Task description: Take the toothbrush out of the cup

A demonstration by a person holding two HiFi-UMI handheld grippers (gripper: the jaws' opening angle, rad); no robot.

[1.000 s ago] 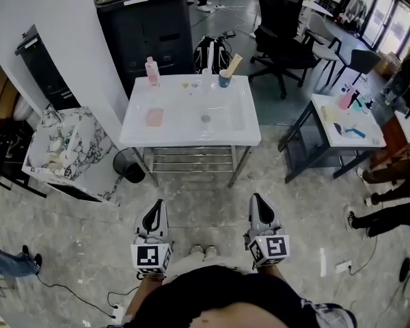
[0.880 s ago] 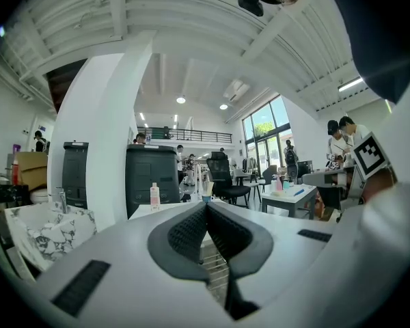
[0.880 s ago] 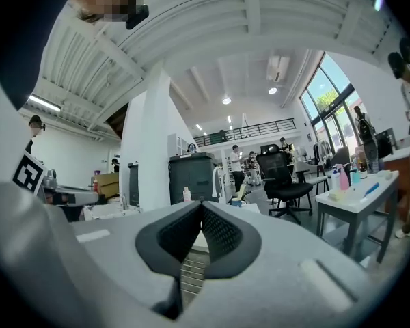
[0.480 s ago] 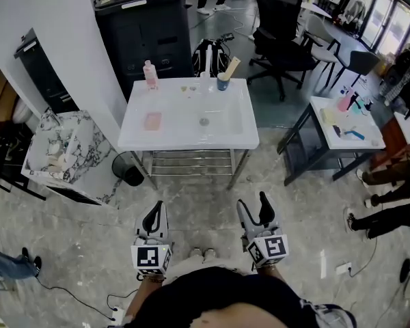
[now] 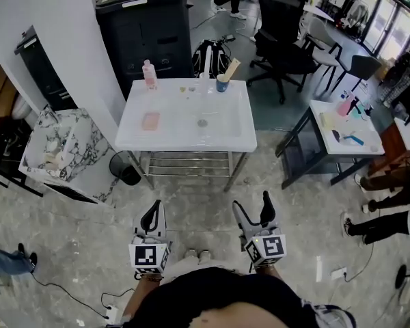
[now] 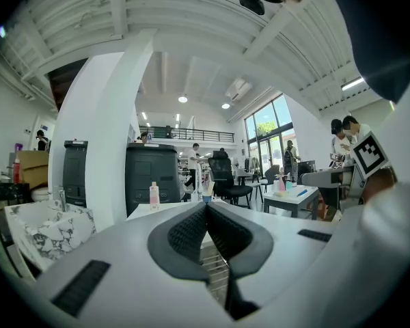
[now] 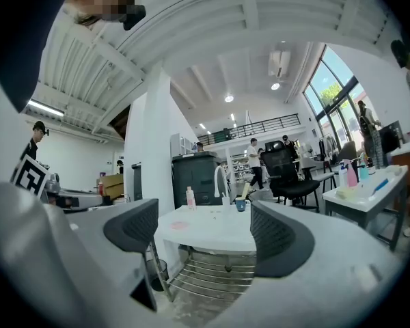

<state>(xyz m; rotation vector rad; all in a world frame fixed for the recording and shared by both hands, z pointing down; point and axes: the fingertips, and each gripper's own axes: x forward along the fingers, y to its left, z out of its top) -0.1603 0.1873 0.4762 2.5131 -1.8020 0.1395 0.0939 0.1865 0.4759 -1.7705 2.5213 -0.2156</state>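
One toothbrush [image 5: 231,67] leans in the blue cup [image 5: 223,82] at the far rim of the white sink [image 5: 191,139], near a pink bottle [image 5: 149,74]. Only the head view shows both grippers well apart from the sink. On the left gripper [image 5: 151,216] the jaws are pressed together, empty; on the right gripper [image 5: 252,209] they are opening, nothing between them.
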